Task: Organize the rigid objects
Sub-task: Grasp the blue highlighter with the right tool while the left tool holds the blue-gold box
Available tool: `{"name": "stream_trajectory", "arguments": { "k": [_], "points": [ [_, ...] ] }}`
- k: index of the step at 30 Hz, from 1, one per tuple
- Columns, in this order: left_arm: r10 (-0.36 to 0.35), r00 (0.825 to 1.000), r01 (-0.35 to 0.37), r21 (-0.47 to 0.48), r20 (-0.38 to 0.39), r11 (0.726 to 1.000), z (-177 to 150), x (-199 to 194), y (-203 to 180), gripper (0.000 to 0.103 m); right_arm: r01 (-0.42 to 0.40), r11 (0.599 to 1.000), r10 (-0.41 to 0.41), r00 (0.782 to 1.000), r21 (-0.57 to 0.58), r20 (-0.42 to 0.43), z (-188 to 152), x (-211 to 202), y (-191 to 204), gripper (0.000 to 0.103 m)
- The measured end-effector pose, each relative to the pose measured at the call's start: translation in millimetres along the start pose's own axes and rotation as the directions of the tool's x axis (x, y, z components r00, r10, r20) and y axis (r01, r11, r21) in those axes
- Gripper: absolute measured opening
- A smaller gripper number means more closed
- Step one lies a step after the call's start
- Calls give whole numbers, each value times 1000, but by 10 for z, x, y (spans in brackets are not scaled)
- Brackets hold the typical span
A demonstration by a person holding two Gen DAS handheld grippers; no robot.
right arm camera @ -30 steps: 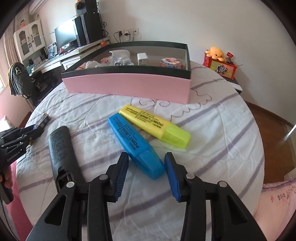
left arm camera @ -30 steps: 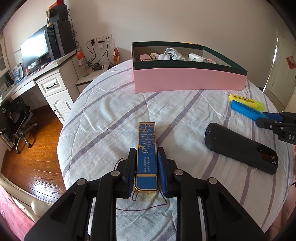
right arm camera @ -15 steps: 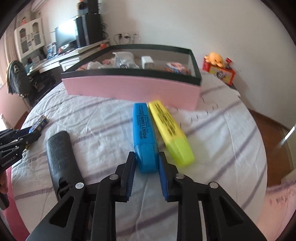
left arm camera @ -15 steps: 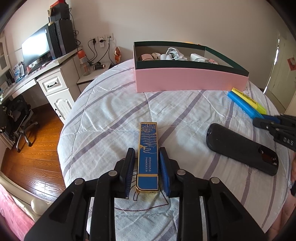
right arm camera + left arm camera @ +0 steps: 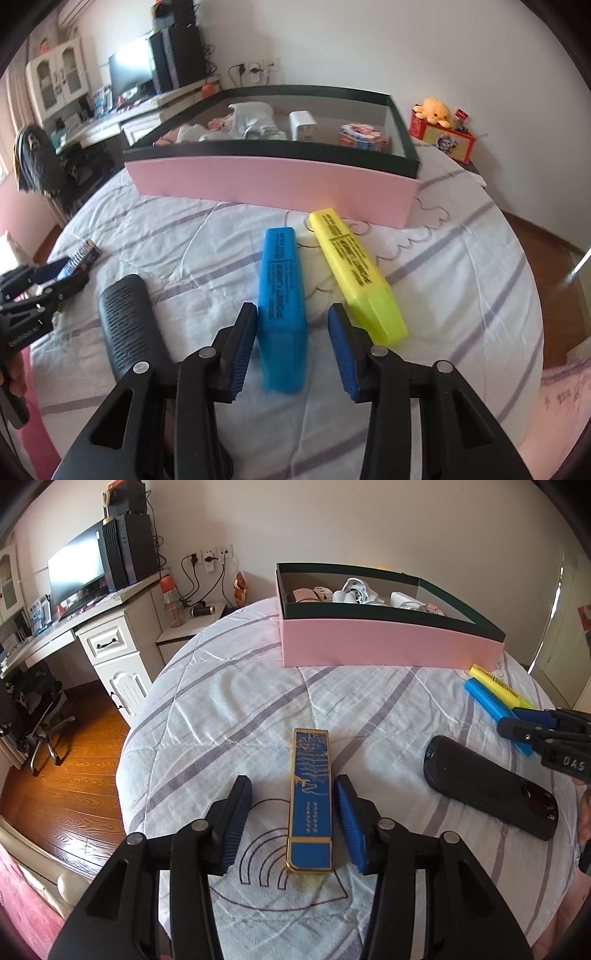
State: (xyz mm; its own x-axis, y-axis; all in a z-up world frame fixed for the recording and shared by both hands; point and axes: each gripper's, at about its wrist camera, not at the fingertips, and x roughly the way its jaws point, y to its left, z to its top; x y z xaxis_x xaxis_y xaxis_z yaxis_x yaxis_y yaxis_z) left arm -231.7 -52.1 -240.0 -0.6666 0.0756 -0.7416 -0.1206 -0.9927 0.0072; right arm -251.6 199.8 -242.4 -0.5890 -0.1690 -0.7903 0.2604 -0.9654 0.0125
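Observation:
A blue and gold flat box (image 5: 311, 799) lies on the quilted bed cover between the open jaws of my left gripper (image 5: 293, 825); the pads stand apart from it. My right gripper (image 5: 292, 345) is open astride the near end of a blue highlighter (image 5: 281, 306), which lies flat on the cover. A yellow highlighter (image 5: 354, 269) lies just to its right. A black remote-like bar (image 5: 489, 786) lies between the two grippers. The pink box with a dark green rim (image 5: 388, 642) stands at the back, with several small objects inside.
A desk with monitor and speakers (image 5: 92, 576) and an office chair (image 5: 33, 716) stand left of the bed over wooden floor. A red tin with a yellow plush toy (image 5: 439, 125) stands on a side table to the right. The bed edge drops off on the left.
Both grippers were shut on their objects half a second ago; both jaws have now opened. The blue and gold box and the blue highlighter lie released on the cover.

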Motion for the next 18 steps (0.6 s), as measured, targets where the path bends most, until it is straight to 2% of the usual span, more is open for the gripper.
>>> {"name": "stream_trajectory", "arguments": {
  "k": [3, 6, 10, 13, 14, 15, 17, 18],
  "points": [
    [13, 1000, -13, 9, 12, 1000, -2, 25, -19, 55, 22, 999, -23, 1000, -45, -4, 24, 47, 67, 41],
    [12, 1000, -12, 1, 16, 1000, 8, 45, -13, 60, 10, 999, -10, 1000, -43, 9, 0, 48, 47, 41],
    [15, 999, -16, 8, 29, 1000, -2, 46, -26, 58, -2, 999, 3, 1000, -37, 13, -7, 48, 24, 41],
    [16, 999, -17, 23, 42, 1000, -22, 24, -64, 41, 1, 999, -1, 1000, -43, 16, -1, 44, 43, 40],
    [19, 999, -20, 27, 47, 999, -25, 15, -79, 32, -4, 999, 4, 1000, -47, 18, -3, 40, 52, 34],
    [18, 999, -20, 38, 49, 999, -29, 11, -106, 28, -5, 999, 6, 1000, -53, 21, -8, 33, 65, 27],
    [19, 999, -22, 59, 51, 998, -29, 2, -159, 20, 13, 997, -11, 1000, -70, 24, -12, 26, 103, 27],
    [27, 998, -30, 64, 49, 997, -27, 0, -182, 20, 19, 997, -17, 999, -76, 26, -14, 21, 115, 27]
  ]
}}
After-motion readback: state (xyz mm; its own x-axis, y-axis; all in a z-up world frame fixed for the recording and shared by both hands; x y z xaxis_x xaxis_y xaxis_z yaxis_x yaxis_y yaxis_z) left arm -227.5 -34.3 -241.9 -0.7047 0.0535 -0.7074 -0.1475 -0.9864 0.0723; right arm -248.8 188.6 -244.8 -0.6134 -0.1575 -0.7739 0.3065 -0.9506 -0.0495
